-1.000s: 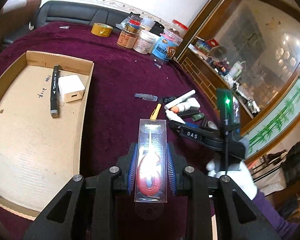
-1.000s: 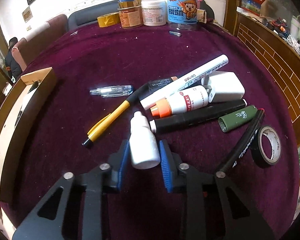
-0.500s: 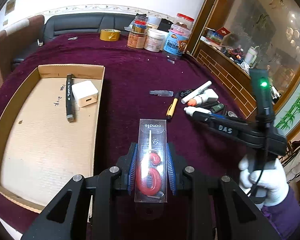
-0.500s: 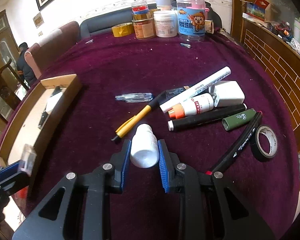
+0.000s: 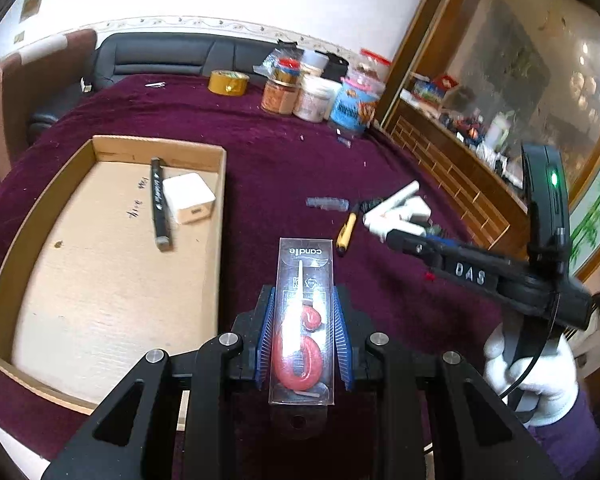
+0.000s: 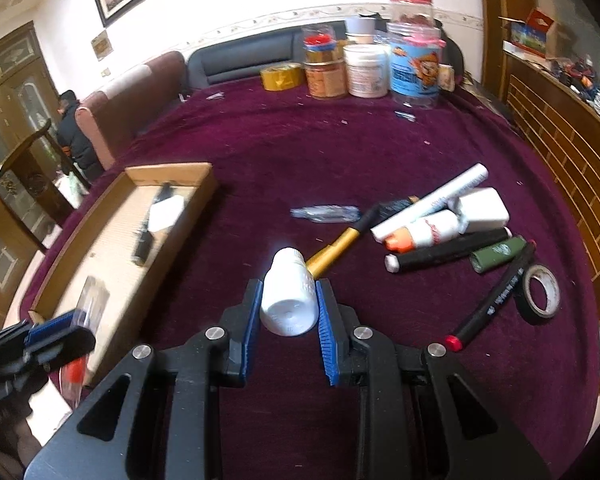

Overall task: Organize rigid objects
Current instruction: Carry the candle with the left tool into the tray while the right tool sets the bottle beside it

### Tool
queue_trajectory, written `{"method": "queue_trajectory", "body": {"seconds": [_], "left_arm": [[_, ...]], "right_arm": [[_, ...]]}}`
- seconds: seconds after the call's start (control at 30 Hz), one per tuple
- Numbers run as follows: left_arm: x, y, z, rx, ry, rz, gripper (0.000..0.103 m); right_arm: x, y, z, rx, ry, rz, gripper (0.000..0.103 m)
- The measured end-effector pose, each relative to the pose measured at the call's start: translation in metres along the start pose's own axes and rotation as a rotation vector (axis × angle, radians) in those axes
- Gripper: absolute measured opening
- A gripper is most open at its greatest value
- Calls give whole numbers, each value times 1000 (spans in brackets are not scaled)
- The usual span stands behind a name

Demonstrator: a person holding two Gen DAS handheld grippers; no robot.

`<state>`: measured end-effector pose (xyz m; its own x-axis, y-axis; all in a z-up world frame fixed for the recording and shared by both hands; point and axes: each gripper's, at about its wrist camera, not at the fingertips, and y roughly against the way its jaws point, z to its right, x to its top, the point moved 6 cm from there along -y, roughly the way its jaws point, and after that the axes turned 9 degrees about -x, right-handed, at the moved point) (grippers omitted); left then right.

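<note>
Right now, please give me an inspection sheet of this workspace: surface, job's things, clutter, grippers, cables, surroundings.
Surface: purple tablecloth, small crumbs on it.
Job's things: cardboard tray holds a black marker and a white charger; loose pens, markers and tape roll lie on the cloth.
Clutter: jars and yellow tape at the far edge.
Grippers: left hand-held gripper shut on candle pack; right hand-held gripper shut on white bottle.
Cables: a thin black one by the gloved hand.
Surroundings: sofa, wooden cabinet, person at the far left.

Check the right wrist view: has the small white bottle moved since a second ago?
Yes. The white bottle, clamped in the right gripper, has lifted off the cloth, up and away from the yellow pen it lay beside.
</note>
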<state>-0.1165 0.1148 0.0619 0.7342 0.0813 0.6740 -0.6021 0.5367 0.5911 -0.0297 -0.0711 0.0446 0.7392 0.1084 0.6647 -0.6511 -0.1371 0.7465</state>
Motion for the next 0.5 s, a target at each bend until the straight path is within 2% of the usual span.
{"method": "queue_trajectory", "body": {"seconds": [0.13,0.27,0.33,0.5], "left_arm": [[21,26,-31,-2,68,57,24],[44,42,-70,87,83,100,24],[52,42,-90,129,90,98,24],[66,21,-151,194,160,36,24]], "right_arm": [[12,2,-25,61,8,0,24],[24,-7,-56,126,16,-17,24],[31,-15,-76,155,26,-26,24],[45,-36,-120,219,45,-61,24]]}}
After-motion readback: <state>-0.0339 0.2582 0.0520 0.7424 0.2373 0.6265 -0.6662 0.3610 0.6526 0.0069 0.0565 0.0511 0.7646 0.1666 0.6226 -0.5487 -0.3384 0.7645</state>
